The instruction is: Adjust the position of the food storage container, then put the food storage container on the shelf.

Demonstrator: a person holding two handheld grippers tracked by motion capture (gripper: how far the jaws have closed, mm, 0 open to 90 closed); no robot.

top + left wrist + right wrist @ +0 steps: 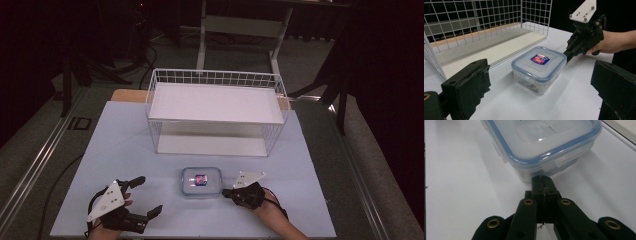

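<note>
Lidded plastic container (201,182): being kept on the surface (125,150), open room all round, wire basket (216,111) behind. Right hand-held gripper (225,192): jaws pressed together, nothing gripped, tips touching container's side. Left hand-held gripper (148,196): jaws spread wide, empty, being held apart.

On the table (125,145), we found a lidded food container (201,182) in front of the wire basket (216,111), between the left gripper (148,196) and right gripper (226,192).
</note>
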